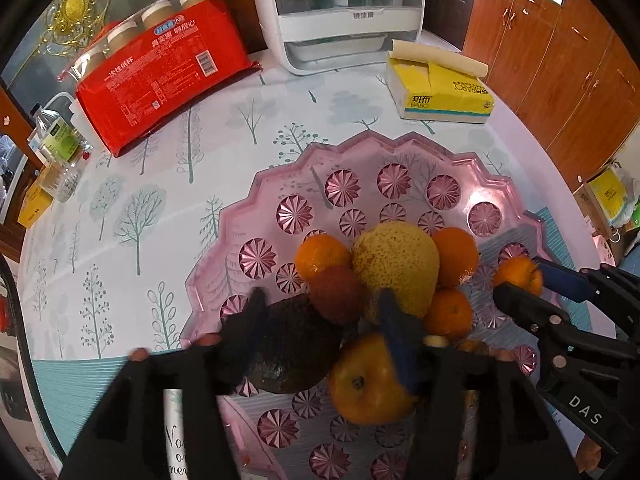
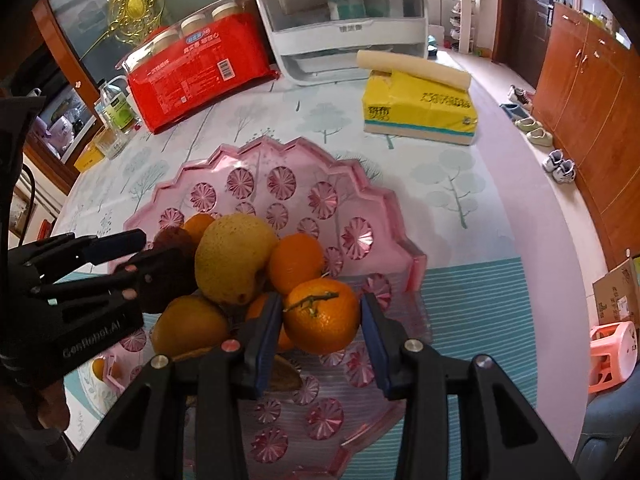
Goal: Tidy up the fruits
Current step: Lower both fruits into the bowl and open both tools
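A pink faceted plate [image 1: 280, 168] [image 2: 304, 148] holds a pile of fruit: a big yellow pear [image 1: 396, 264] [image 2: 232, 256], several mandarins, a reddish-brown fruit [image 1: 336, 292], a golden apple-like fruit [image 1: 368, 380] and a dark avocado [image 1: 288, 352] [image 2: 168, 280]. My left gripper [image 1: 322, 308] [image 2: 140, 256] is open over the plate's near left. The avocado lies by its left finger, well clear of the blue right pad. My right gripper [image 2: 320, 320] [image 1: 524, 284] is shut on a stemmed mandarin [image 2: 320, 316] [image 1: 518, 276], low over the plate's right side.
Behind the plate on the tree-print tablecloth lie a red pack of paper cups [image 1: 160, 72] [image 2: 200, 76] and a yellow tissue pack [image 1: 440, 92] [image 2: 416, 108]. A white appliance [image 1: 340, 20] stands at the back, a water bottle [image 1: 56, 136] at the left edge. Wooden cabinets [image 2: 592, 92] line the right.
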